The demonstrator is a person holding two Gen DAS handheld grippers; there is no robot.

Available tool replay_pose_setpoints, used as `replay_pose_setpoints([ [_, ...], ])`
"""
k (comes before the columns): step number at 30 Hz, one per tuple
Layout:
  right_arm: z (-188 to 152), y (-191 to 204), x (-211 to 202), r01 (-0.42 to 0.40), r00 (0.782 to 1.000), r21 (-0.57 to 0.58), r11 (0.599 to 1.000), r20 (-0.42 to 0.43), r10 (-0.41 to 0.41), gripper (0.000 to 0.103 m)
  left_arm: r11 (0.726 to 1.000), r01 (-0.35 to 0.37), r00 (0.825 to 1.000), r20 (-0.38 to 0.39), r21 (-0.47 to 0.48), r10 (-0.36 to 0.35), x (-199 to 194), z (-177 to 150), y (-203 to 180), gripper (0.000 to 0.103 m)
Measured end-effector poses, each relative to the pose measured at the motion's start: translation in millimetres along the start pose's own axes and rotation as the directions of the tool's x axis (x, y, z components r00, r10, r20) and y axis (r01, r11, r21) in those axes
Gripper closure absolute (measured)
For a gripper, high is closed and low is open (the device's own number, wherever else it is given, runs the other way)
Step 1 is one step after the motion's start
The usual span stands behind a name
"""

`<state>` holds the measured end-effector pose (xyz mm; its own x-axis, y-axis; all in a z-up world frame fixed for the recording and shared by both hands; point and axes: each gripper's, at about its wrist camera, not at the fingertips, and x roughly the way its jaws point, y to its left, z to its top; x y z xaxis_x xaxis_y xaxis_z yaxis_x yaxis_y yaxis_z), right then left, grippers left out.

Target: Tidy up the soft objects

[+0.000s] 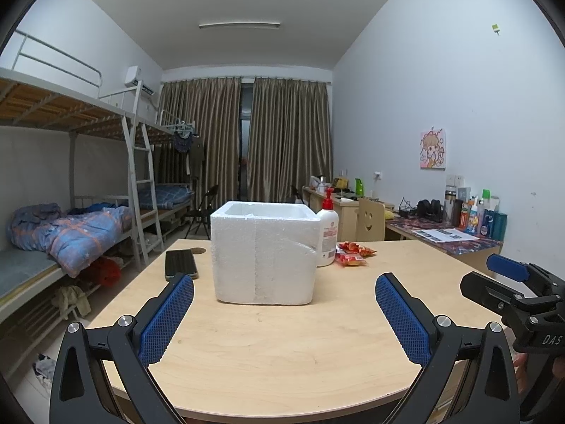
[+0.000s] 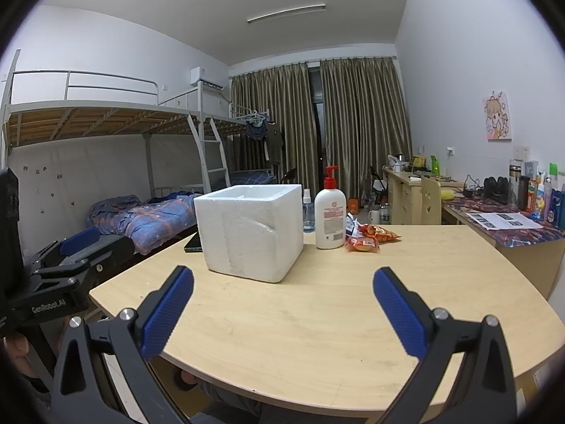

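A white foam box (image 1: pixel 263 254) stands open-topped on the wooden table (image 1: pixel 282 346); it also shows in the right wrist view (image 2: pixel 249 231). Red snack packets (image 1: pixel 353 252) lie to its right, also seen from the right wrist (image 2: pixel 370 236). My left gripper (image 1: pixel 284 314) is open and empty, held above the table's near part, in front of the box. My right gripper (image 2: pixel 282 312) is open and empty too, to the right of the left one. The right gripper shows at the left wrist view's edge (image 1: pixel 512 282).
A white lotion pump bottle (image 2: pixel 330 212) stands right of the box, a small spray bottle (image 2: pixel 308 213) behind it. A black phone (image 1: pixel 180 264) lies left of the box. A bunk bed (image 1: pixel 70 226) is at left, a cluttered desk (image 2: pixel 508 226) at right.
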<state>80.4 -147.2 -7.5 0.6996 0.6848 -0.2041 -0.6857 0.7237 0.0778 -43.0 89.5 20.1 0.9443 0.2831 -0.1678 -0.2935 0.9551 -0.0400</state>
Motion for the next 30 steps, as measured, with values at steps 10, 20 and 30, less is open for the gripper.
replay_pose_setpoints([
  [10, -0.5, -2.9, -0.3, -0.008, 1.0, 0.003, 1.0, 0.001, 0.008, 0.0, 1.0, -0.003, 1.0, -0.004, 0.004, 0.003, 2.9, -0.6, 0.1, 0.0],
  [20, 0.3, -2.4, 0.8, -0.011, 1.0, -0.005, 1.0, -0.008, 0.011, 0.0, 1.0, 0.003, 1.0, -0.002, 0.011, -0.003, 2.8, -0.2, -2.3, 0.0],
  [30, 0.9, -1.1, 0.4, -0.012, 1.0, -0.006, 1.0, -0.01, 0.012, 0.0, 1.0, 0.004, 1.0, -0.002, 0.001, -0.004, 1.4, 0.8, -1.1, 0.0],
])
